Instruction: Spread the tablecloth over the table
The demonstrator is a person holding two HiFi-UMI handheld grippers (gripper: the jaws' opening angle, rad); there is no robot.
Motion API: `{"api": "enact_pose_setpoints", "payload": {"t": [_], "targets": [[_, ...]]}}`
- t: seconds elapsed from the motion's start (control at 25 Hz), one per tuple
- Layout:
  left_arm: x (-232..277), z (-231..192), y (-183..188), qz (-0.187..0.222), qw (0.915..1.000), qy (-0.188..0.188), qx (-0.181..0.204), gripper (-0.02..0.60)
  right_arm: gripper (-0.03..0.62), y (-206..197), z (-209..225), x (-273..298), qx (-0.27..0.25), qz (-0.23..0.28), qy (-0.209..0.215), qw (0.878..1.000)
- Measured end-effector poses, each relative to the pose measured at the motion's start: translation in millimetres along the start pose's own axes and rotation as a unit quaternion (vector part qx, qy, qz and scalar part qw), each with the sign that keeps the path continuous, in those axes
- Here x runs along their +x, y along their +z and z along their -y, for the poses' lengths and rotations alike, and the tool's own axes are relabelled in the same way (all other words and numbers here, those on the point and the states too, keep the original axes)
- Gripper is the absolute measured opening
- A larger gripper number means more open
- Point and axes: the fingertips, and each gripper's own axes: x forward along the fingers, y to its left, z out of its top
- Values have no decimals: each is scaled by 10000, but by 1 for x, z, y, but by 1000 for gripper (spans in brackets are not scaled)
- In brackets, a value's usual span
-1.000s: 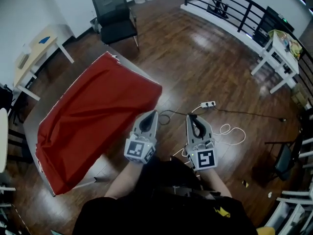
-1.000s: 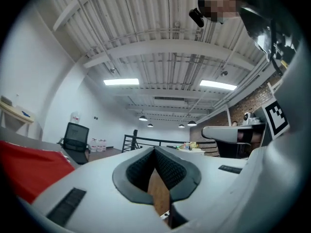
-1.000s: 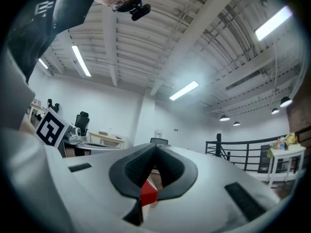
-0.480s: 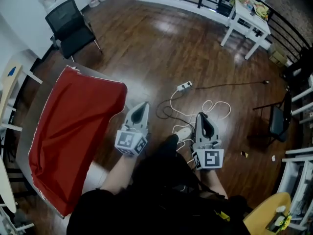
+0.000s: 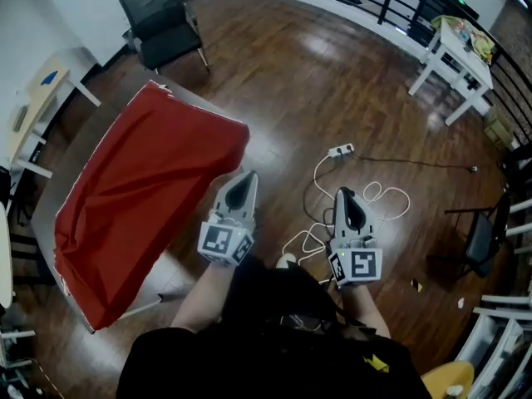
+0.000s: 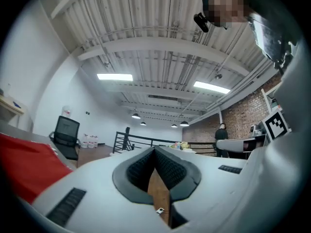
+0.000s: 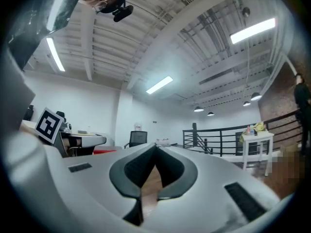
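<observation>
Carries both tools low in the frame, over the wood floor (image 5: 291, 73) and clear of the cloth. Keeps the left hand-held gripper (image 5: 243, 181) clenched on nothing, pads meeting with only floor showing behind them; same for the right hand-held gripper (image 5: 345, 196), empty and squeezed together. Finds the red tablecloth (image 5: 141, 189) at centre left, already draped on the tabletop (image 5: 66, 169), hanging over the edge nearest the tools, bunched into folds at the lower left corner, with a grey strip left bare along the upper left side.

Against a second ago: sets the two tools wider apart in the frame, the right one now beside the white cable (image 5: 391, 198); leaves the cloth in the same folds, untouched. Reads as repositioning beside the table rather than spreading.

Judges the job partly done: calls for a fresh grip on a cloth edge, probably at the bunched corner, then a pull toward the bare strip.
</observation>
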Motion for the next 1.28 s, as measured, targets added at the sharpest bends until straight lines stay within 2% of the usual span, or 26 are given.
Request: {"api": "enact_pose_setpoints", "payload": {"t": [0.16,0.32,0.52,0.6,0.68,0.84,0.96,1.12,1.16,1.2,1.28], "targets": [[-73,-59,21,263,9957,880,111,-3,6,7,-92,29,-103,118,1044,9944],[-189,-125,51,528,9793,1921,370,-3,6,12,-225,50,-97,262,2229,9744],[-395,-198,93,660,9438,3193,542,-3,5,12,-451,17,108,264,3600,9325],[-475,-219,102,681,9280,3609,620,-3,6,7,-539,-11,154,247,4157,9090],[-555,-232,104,644,9086,4048,799,-3,6,1,-619,-44,142,288,4690,8826],[-704,-242,109,634,8605,4996,768,-3,6,-4,-760,-100,275,155,5578,8294],[-799,-232,114,688,8164,5677,808,-3,6,3,-842,-150,257,247,6273,7779],[-888,-210,113,822,7566,6421,920,-3,6,-9,-925,-213,165,134,7102,7037],[-907,-201,107,808,7386,6630,916,-3,5,-15,-942,-230,123,78,7326,6806],[-928,-192,102,817,7164,6871,891,-3,6,-18,-960,-248,85,49,7558,6547],[-975,-172,100,959,6628,7383,797,-3,6,-19,-998,-288,41,82,8010,5986]]}}
